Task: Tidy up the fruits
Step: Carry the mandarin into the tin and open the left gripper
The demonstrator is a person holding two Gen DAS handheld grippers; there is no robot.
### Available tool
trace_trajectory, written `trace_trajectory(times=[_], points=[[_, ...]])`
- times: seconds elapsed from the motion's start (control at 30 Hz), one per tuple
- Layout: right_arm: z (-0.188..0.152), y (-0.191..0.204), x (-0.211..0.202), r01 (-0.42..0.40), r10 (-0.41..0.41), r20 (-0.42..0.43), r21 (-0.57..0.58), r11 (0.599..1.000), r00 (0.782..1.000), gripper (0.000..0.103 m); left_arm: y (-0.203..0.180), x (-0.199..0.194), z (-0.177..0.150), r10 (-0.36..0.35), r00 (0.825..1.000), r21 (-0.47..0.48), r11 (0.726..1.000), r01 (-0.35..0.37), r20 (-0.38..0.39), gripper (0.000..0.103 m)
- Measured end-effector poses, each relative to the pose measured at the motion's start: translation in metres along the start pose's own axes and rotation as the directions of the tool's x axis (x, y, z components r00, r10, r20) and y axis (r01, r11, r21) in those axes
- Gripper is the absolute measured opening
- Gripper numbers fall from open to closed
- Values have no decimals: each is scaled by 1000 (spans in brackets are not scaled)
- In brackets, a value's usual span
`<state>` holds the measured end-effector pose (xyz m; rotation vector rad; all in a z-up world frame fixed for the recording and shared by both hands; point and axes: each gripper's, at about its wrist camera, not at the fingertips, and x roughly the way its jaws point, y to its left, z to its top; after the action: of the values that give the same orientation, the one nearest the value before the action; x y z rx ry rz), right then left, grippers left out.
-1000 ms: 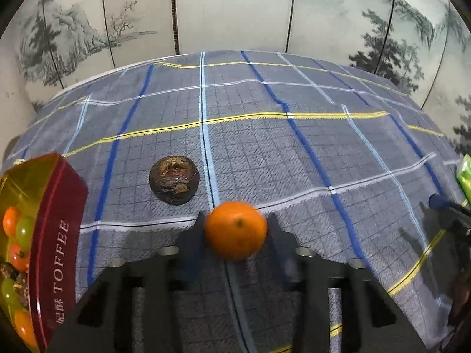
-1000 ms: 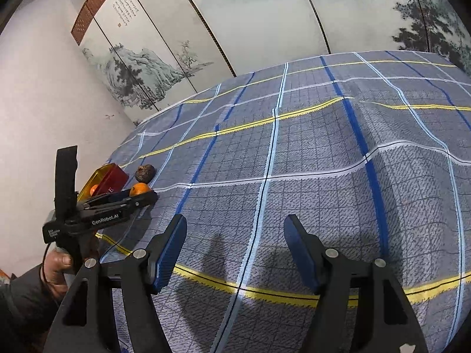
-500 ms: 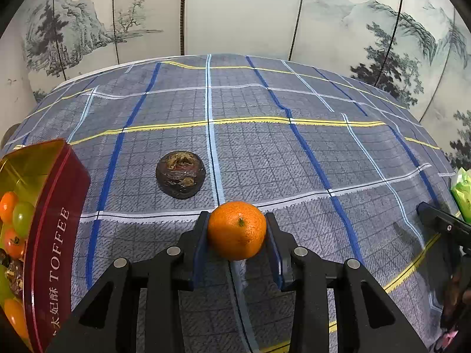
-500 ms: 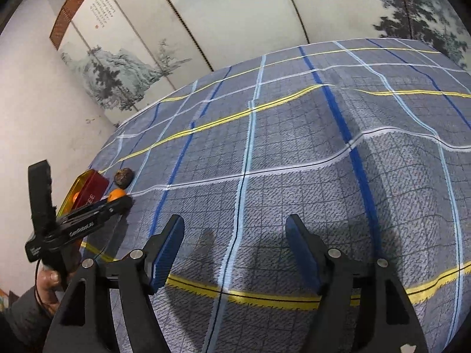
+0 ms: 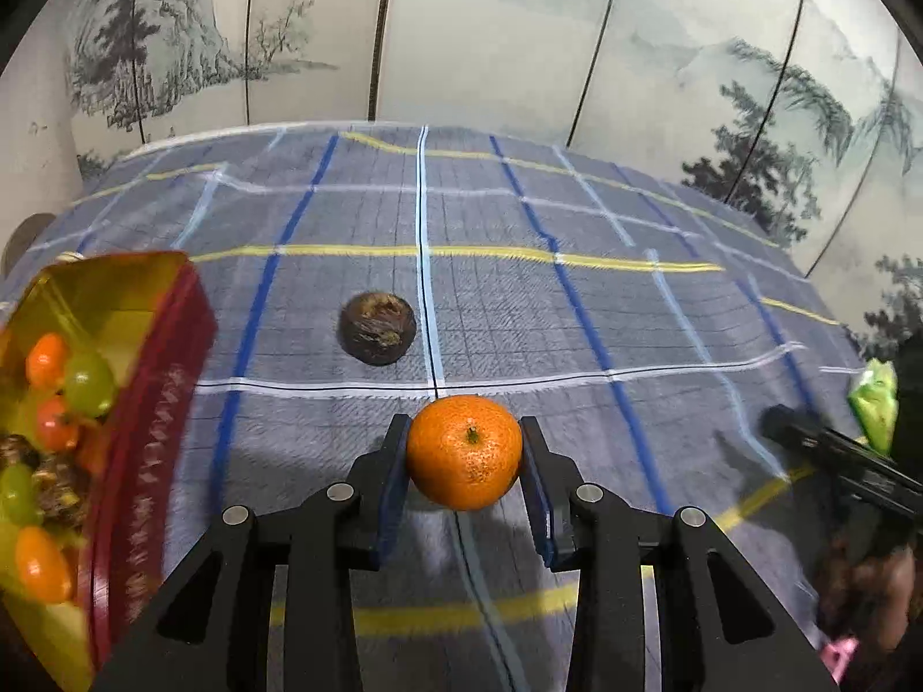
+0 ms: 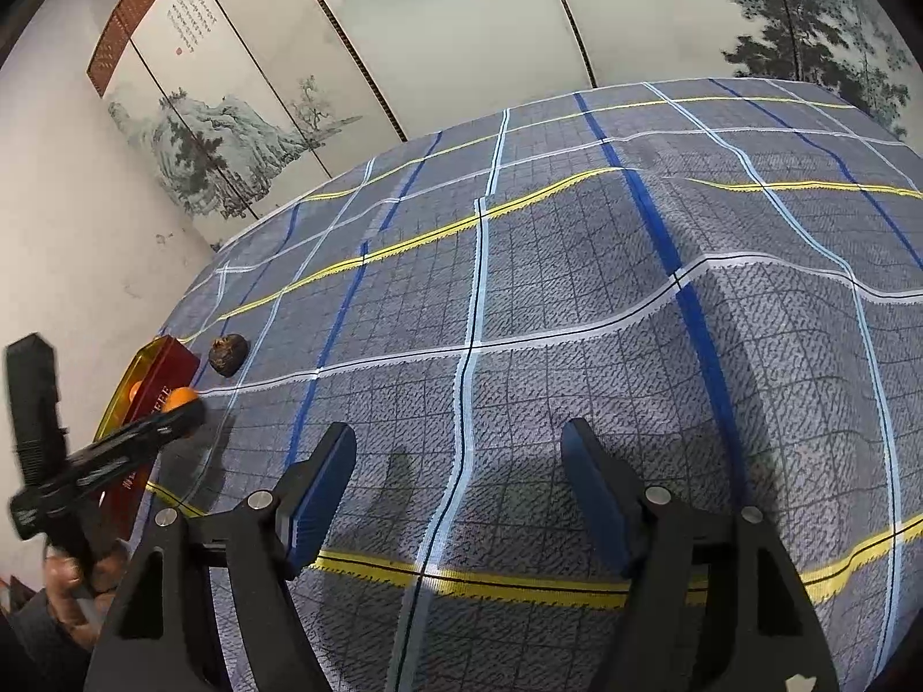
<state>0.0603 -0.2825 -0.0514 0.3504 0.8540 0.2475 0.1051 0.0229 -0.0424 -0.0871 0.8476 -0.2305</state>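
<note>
1. My left tool [image 5: 464, 452] pinches a small orange [image 5: 465, 451] between its two blue pads, one pad pressed on each side of the fruit, stem end facing the camera.
2. The orange is held clear of the checked cloth on the table [image 5: 577, 311]; its shadow falls on the cloth below.
3. To the left of the held fruit I see a red toffee tin [image 5: 153, 403] with a gold inside. It already holds small orange fruits, green grapes and some dark brown pieces.
4. A dark brown, wrinkled fruit [image 5: 376, 327] lies on the cloth beyond the orange, between it and the far edge, just right of the tin.
5. My right tool [image 6: 458, 490] hangs over a bare stretch of the cloth, its jaws spread, with nothing between them.
6. From the right wrist view the left tool [image 6: 183, 403] shows at far left, a hand [image 6: 78, 582] around its handle, with the orange at its tip beside the tin.
7. A green packet [image 5: 874, 403] sits at the right edge of the left view.
</note>
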Motion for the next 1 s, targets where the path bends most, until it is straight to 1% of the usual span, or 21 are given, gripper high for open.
trace_trajectory(times=[0.1,0.17,0.27,0.33,0.37,0.43,0.57,0.67,0.7,0.77,0.83,1.0], points=[[0,2,1,9,-9,-3,-8,1000,1000,70,10,-34,1,-1,999,5,1000,1,35,37],[0,2,1,11,-11,-3,-10,1000,1000,70,21,-51,2,10,999,3,1000,-10,46,37],[0,2,1,13,-14,-3,-11,1000,1000,70,46,-74,3,57,997,-6,998,-57,43,37],[0,3,1,20,-20,-4,-16,1000,1000,70,70,-85,4,96,995,-20,995,-95,37,37],[0,3,1,24,-25,-6,-20,999,1000,71,82,-89,4,118,993,-26,993,-117,33,37],[0,5,2,28,-28,-7,-25,999,1000,72,109,-97,6,185,982,-49,982,-183,29,37],[0,5,2,29,-29,-7,-25,999,1000,72,160,-101,9,238,971,-124,964,-234,11,37],[0,5,2,31,-31,-8,-27,999,999,73,196,-94,13,270,963,-172,947,-270,-24,37],[0,4,2,32,-32,-8,-28,999,999,73,203,-91,13,270,962,-183,945,-271,-33,37],[-1,4,3,33,-33,-9,-30,999,999,74,213,-84,15,275,960,-191,941,-279,-45,37],[0,4,3,34,-34,-9,-31,999,999,74,218,-77,14,297,953,-175,937,-302,-55,37],[1,5,3,40,-40,-12,-37,999,999,74,224,-60,16,303,950,-156,937,-312,-76,37]])
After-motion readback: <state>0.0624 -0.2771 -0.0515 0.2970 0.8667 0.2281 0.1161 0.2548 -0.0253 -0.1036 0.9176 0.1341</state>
